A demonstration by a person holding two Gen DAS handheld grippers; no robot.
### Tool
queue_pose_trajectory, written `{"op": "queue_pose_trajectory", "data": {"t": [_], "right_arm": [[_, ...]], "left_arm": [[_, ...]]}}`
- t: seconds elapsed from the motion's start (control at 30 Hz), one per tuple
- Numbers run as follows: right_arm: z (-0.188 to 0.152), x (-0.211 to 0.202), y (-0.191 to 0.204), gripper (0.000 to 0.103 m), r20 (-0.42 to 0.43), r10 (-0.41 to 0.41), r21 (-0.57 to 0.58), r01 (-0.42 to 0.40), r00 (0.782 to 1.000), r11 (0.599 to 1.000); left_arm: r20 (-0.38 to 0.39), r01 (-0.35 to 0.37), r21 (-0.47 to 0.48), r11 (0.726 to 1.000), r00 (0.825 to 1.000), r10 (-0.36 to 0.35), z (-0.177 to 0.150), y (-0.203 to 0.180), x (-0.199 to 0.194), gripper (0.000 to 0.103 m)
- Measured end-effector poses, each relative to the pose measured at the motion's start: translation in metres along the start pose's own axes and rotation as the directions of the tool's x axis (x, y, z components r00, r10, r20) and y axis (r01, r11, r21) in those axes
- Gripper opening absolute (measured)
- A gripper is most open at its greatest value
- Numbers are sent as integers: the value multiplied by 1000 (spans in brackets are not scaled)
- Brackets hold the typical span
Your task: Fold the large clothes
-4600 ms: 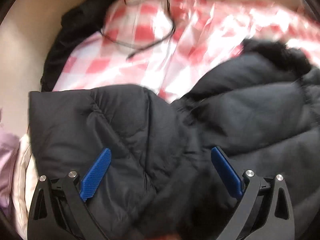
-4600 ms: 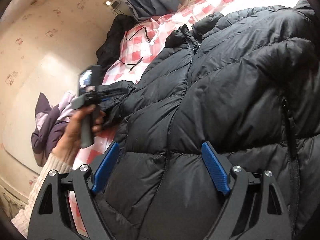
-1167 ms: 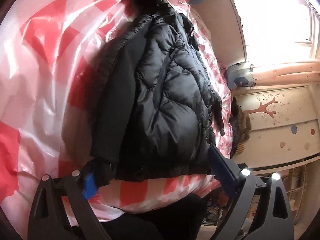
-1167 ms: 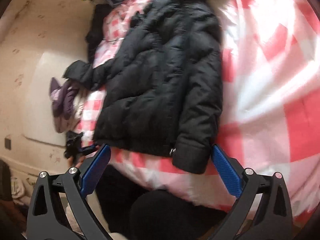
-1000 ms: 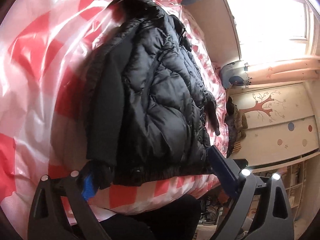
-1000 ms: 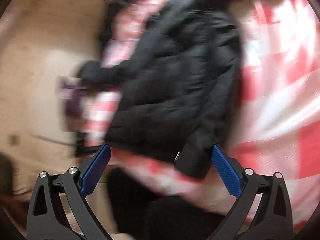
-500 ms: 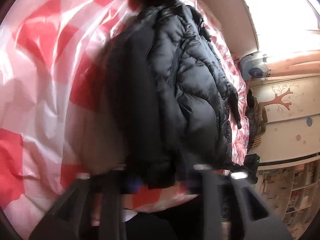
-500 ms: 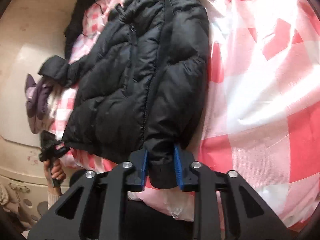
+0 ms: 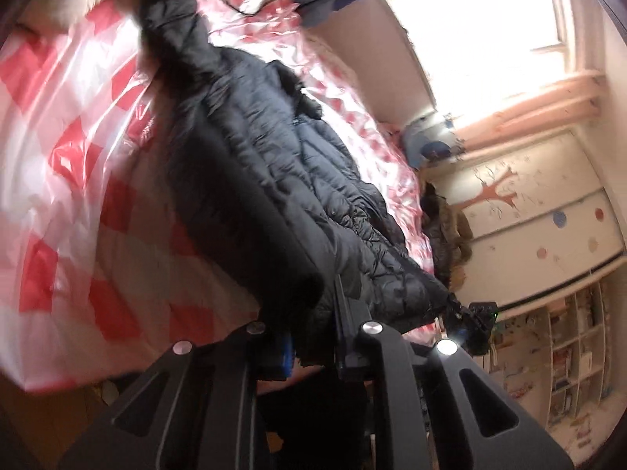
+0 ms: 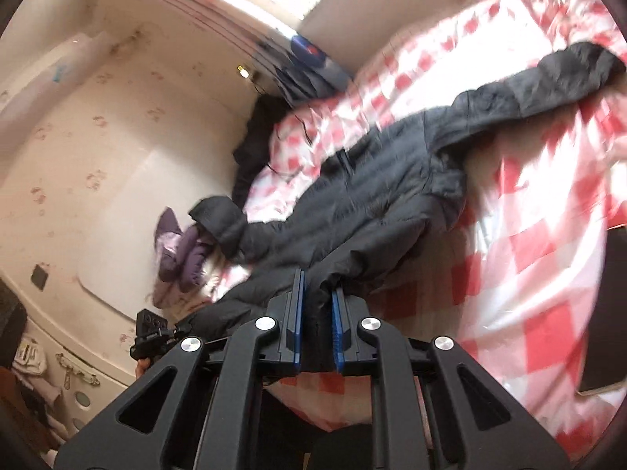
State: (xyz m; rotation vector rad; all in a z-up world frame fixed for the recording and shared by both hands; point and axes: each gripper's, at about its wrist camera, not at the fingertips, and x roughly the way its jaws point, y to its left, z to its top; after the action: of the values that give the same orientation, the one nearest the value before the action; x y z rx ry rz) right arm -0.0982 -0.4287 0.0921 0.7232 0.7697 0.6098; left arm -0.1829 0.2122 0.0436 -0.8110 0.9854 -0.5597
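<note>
A black puffer jacket (image 9: pixel 266 180) lies stretched over the red-and-white checked bed cover (image 9: pixel 78 125). My left gripper (image 9: pixel 311 337) is shut on one corner of the jacket's hem near the bed's edge. In the right wrist view the jacket (image 10: pixel 376 196) lies spread with one sleeve (image 10: pixel 548 74) reaching to the far right. My right gripper (image 10: pixel 316 329) is shut on the other hem corner. The hem is lifted off the cover between both grippers. The left gripper also shows in the right wrist view (image 10: pixel 151 333) at lower left.
A purple garment (image 10: pixel 180 250) and a dark garment (image 10: pixel 254 137) lie by the wall at the bed's far side. A brown garment (image 9: pixel 443 231) lies at the bed's other end, near a bright window (image 9: pixel 478 11) and shelves (image 9: pixel 568 360). A dark object (image 10: pixel 603 313) sits at the right.
Both grippers went from open to shut on the jacket's hem corners and have lifted and pulled the hem toward me. The jacket now lies more stretched out.
</note>
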Motion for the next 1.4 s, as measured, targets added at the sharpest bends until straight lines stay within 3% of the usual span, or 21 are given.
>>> {"op": "queue_pose_trajectory", "data": {"t": [0.13, 0.23, 0.27, 0.33, 0.37, 0.47, 0.5, 0.57, 0.6, 0.73, 0.8, 0.83, 0.87, 0.9, 0.93, 1.03, 1.13, 1.17, 1.2, 1.27, 1.4], "right_arm": [[-21, -39, -19, 12, -18, -83, 16, 84, 996, 996], [-63, -42, -66, 12, -108, -159, 101, 170, 981, 980], [-79, -38, -84, 12, -164, -195, 125, 216, 967, 968], [-101, -37, -101, 12, -213, -285, 132, 316, 935, 939], [-107, -41, -101, 13, -205, -305, 130, 335, 930, 933], [-97, -55, -66, 15, -92, -331, 55, 337, 939, 940], [-90, -54, -54, 21, -70, -335, 25, 338, 940, 941], [-69, -41, -17, 48, -29, -296, -60, 294, 955, 954], [-63, -34, -6, 65, -28, -283, -92, 280, 959, 956], [-51, 45, 22, 68, -153, -252, -200, 219, 956, 955], [-57, 93, 13, 73, -261, -288, -214, 236, 922, 948], [-66, 123, -1, 78, -369, -326, -209, 264, 871, 942], [-78, 150, -19, 79, -476, -366, -211, 300, 800, 930], [-85, 166, -31, 79, -532, -381, -206, 321, 756, 924], [-81, 167, -34, 78, -543, -346, -155, 314, 765, 937], [-51, 138, -30, 79, -452, -176, -21, 187, 875, 982], [-7, 84, -44, 86, -257, -50, 78, 72, 965, 994], [7, 65, -55, 87, -191, -45, 108, 67, 981, 992], [27, 39, -74, 92, -95, -61, 162, 76, 994, 984], [58, -2, -115, 94, 48, -104, 259, 88, 993, 962], [110, -58, -203, 94, 229, -182, 430, 68, 956, 900]], "left_arm": [[-94, -40, 54, 998, 995, 45, -34, 8, -4, 16], [-241, -106, 66, 992, 963, 119, -65, 42, 11, 17], [-277, -168, 77, 983, 943, 182, -77, 57, 14, 17], [-291, -234, 58, 971, 926, 241, -85, 76, 7, 19], [-279, -256, 49, 965, 924, 260, -87, 83, -5, 20], [-152, -353, 80, 932, 920, 361, -77, 80, -48, 49], [-105, -377, 93, 922, 917, 385, -71, 72, -58, 57], [-1, -395, 122, 911, 917, 398, -56, 52, -74, 69], [61, -397, 142, 907, 918, 393, -47, 37, -78, 75], [199, -389, 241, 889, 916, 347, -20, -21, -50, 95], [204, -379, 275, 884, 921, 331, -11, -40, -18, 96], [198, -373, 289, 882, 924, 326, -5, -48, 2, 96], [190, -365, 295, 883, 928, 320, -1, -53, 18, 96], [172, -353, 301, 886, 934, 313, 6, -57, 42, 96], [152, -344, 303, 889, 938, 311, 14, -60, 67, 96], [89, -342, 301, 890, 939, 331, 31, -58, 136, 96], [11, -400, 302, 865, 909, 416, 47, -41, 205, 95], [23, -389, 273, 880, 917, 398, 53, -41, 220, 95], [41, -360, 259, 896, 931, 363, 57, -45, 228, 95], [102, -315, 265, 911, 949, 299, 65, -59, 238, 95], [227, -318, 317, 893, 940, 254, 83, -91, 268, 96]]}}
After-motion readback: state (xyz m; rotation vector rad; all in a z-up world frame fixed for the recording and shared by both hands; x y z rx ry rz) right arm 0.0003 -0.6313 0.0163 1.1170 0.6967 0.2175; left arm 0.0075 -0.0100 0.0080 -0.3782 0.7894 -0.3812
